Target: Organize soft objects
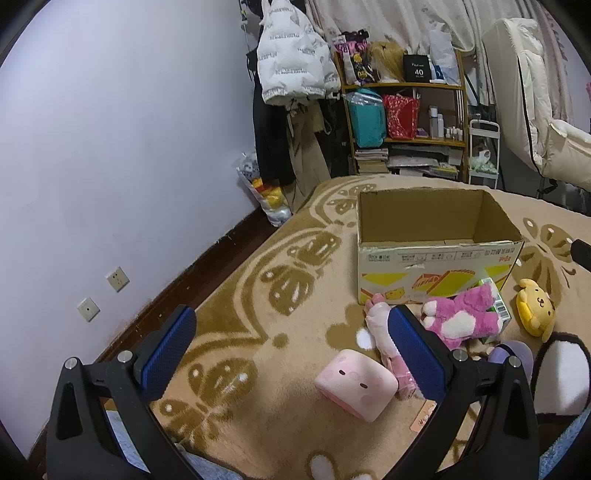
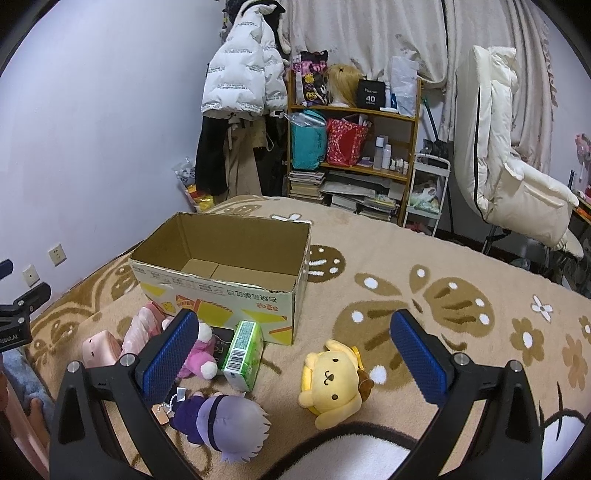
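Both grippers, left [image 1: 291, 343] and right [image 2: 295, 347], are hovering with fingers apart and empty. Soft toys are lying on the blanket [image 2: 461, 258] before the cardboard box [image 2: 221, 284]. Only the right view is showing the box floor; a shelf package [image 2: 370, 96] is reading "40".

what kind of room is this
Most likely a bedroom or dorm room at home: plush toys lie on a patterned blanket, a puffer jacket hangs on a rack, and a cluttered shelf stands before curtains.
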`<state>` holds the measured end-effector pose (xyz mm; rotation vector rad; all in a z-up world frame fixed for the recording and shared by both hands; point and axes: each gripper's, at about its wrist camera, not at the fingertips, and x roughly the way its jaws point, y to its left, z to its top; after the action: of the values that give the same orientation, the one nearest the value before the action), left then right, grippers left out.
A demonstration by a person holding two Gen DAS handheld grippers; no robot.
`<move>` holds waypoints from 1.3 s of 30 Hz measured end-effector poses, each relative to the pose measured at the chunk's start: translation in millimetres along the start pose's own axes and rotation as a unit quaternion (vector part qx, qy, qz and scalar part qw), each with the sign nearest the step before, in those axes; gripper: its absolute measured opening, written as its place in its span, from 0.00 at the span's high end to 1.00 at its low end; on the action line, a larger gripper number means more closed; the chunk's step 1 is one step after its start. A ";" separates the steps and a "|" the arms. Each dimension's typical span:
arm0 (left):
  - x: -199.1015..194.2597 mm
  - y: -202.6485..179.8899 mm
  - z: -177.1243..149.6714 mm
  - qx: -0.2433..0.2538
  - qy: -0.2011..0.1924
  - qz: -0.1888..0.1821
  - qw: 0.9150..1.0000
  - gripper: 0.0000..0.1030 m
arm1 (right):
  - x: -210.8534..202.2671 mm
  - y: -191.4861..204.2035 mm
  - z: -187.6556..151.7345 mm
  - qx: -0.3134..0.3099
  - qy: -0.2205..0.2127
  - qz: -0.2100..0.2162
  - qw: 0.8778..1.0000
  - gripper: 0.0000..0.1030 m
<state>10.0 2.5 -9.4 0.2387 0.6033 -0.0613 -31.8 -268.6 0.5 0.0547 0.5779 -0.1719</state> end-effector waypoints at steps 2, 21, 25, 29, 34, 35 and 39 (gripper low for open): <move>4.6 0.0 0.5 -0.001 0.012 -0.002 1.000 0.00 | 3.5 -3.5 1.0 0.009 0.008 0.004 1.000 0.00; 89.4 6.3 7.7 -0.080 0.143 -0.036 0.986 0.00 | 66.5 -42.7 -1.0 0.086 0.117 -0.009 0.989 0.00; 102.1 6.4 5.1 -0.085 0.162 -0.037 0.983 0.00 | 84.6 -52.0 -7.5 0.106 0.143 -0.008 0.984 0.00; 111.3 3.8 1.2 -0.082 0.180 -0.040 0.979 0.00 | 99.7 -55.7 -11.7 0.114 0.158 -0.020 0.981 0.00; 124.4 -1.2 -7.1 -0.084 0.217 -0.062 0.971 0.00 | 118.7 -52.9 -20.1 0.107 0.192 -0.029 0.975 0.00; 125.4 -1.4 -8.7 -0.085 0.221 -0.064 0.969 0.01 | 121.0 -53.2 -22.1 0.107 0.197 -0.031 0.974 0.00; 131.7 -4.8 -16.1 -0.081 0.242 -0.069 0.964 0.01 | 127.7 -55.7 -32.2 0.113 0.214 -0.030 0.970 0.00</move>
<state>108.8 3.3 -98.1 0.0480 1.1073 -0.0893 46.2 -338.9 -96.6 0.3006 0.9894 -0.2886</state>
